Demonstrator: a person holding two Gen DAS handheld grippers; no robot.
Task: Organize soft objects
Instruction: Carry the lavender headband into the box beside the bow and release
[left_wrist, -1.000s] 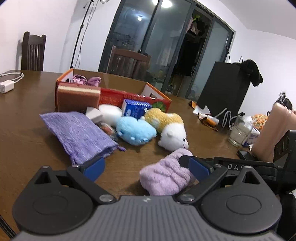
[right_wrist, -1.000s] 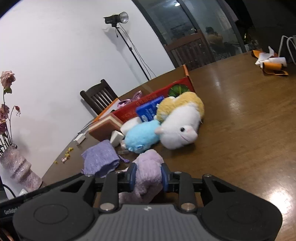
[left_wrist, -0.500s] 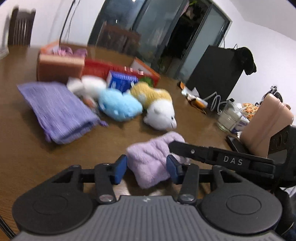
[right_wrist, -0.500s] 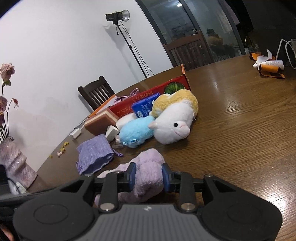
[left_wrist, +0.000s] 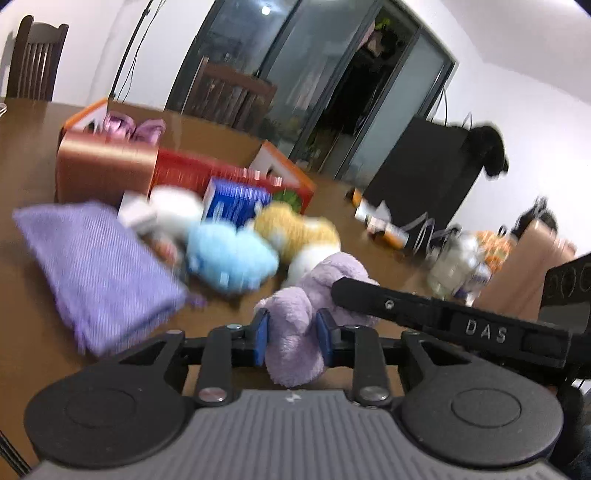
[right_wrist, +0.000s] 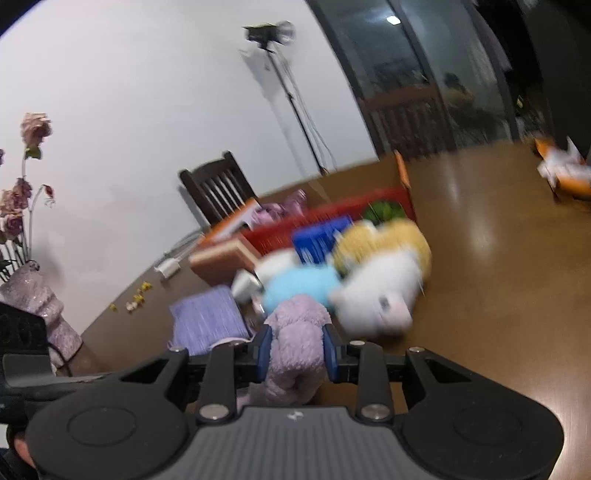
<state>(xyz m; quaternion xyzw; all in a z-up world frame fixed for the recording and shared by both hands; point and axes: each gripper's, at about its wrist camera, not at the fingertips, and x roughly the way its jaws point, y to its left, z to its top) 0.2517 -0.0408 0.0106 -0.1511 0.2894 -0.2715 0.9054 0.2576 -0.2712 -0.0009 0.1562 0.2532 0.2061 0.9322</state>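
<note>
Since a second ago our left gripper (left_wrist: 291, 339) has gone from wide open to clamped: its jaws have just been closing, and now both blue pads squeeze one end of the lilac fluffy cloth (left_wrist: 295, 332). The cloth has come up off the table too; it was lying flat before.

Our right gripper (right_wrist: 297, 349) is pinched narrow on the other end of the cloth (right_wrist: 295, 339), same as before. So the cloth sits at bottom centre of both views, held at both ends, with the right gripper's black finger crossing the lower right of the left view.

Just past the cloth on the brown table (right_wrist: 498, 295) we've got the purple knit pouch (left_wrist: 96, 266) at left, the blue plush (left_wrist: 229, 254) in the middle, and the white-and-yellow plush (right_wrist: 384, 280) next to it. Behind those there's a blue pack (left_wrist: 232, 201), a brown block (left_wrist: 103, 166) and the red-orange box (left_wrist: 280, 173) with something pink in it. It's all pretty blurry.

Farther back are chairs, a light stand (right_wrist: 269, 33) and dark glass doors (left_wrist: 332, 81).
</note>
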